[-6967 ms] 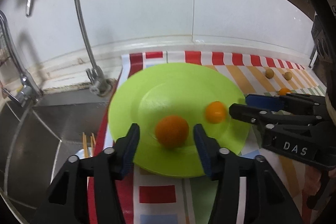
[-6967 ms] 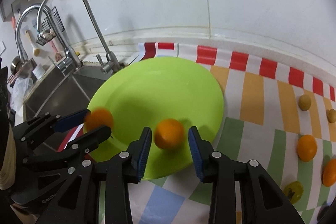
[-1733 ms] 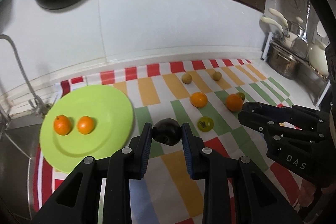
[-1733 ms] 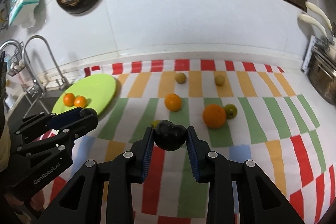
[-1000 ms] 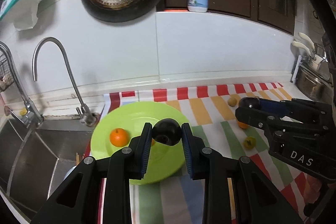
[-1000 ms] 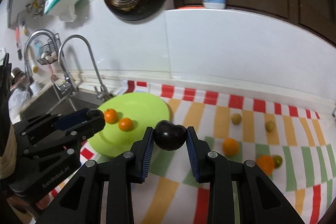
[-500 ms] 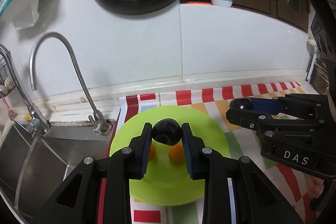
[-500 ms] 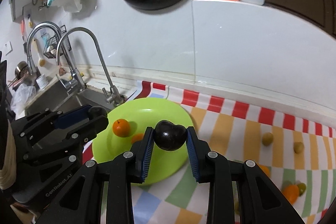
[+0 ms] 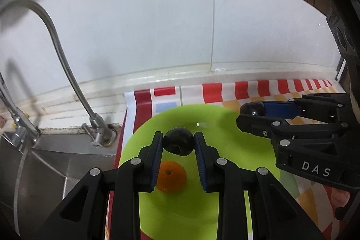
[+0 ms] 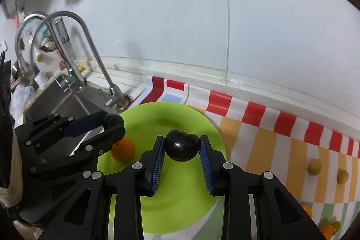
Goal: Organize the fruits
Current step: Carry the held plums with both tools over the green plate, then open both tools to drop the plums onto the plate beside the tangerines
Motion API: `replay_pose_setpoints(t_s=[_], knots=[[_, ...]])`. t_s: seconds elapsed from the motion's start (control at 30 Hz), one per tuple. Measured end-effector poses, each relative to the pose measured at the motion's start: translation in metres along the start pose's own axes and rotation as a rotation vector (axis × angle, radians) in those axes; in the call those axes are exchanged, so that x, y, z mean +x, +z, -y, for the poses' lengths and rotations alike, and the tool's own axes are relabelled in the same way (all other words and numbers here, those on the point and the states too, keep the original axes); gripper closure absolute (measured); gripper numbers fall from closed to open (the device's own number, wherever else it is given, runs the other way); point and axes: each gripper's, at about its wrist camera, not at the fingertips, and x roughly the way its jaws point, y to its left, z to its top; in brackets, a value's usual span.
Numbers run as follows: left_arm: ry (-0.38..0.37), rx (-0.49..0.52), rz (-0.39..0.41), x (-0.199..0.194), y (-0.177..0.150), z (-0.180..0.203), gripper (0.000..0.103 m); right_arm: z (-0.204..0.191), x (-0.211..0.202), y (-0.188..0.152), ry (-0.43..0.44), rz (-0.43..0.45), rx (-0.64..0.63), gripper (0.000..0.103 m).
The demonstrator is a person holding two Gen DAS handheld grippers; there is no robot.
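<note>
My left gripper (image 9: pixel 178 145) is shut on a dark plum (image 9: pixel 178 144) and holds it over the green plate (image 9: pixel 220 125). An orange (image 9: pixel 171 176) lies on the plate under its fingers. My right gripper (image 10: pixel 182 147) is shut on a second dark plum (image 10: pixel 182 147), also over the green plate (image 10: pixel 180 201). In the right wrist view the left gripper (image 10: pixel 112 122) reaches in from the left beside the orange (image 10: pixel 123 149). In the left wrist view the right gripper (image 9: pixel 252 110) comes in from the right over the plate's rim.
A sink (image 9: pixel 45 163) and tap (image 9: pixel 67 64) lie left of the plate. A striped mat (image 10: pixel 281 127) covers the counter, with two small yellow fruits (image 10: pixel 315 167) and oranges (image 10: pixel 328 229) at the right. The white tiled wall (image 10: pixel 225 26) stands behind.
Both grippers, each still holding its plum, have moved closer and lower over the green plate, which now fills more of both views.
</note>
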Motion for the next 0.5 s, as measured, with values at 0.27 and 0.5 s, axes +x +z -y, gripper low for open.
replay_pose_setpoints(t_s=[0.27,0.5], knots=[[-0.017,0.011,-0.055,0.029,-0.003,-0.002,0.075,0.007,0.034,-0.002,0.012,-0.075,0.015,0.071],[-0.02,0.008,-0.074,0.044,-0.005,-0.001,0.075,0.012,0.046,-0.006,0.008,-0.097,0.015,0.071]])
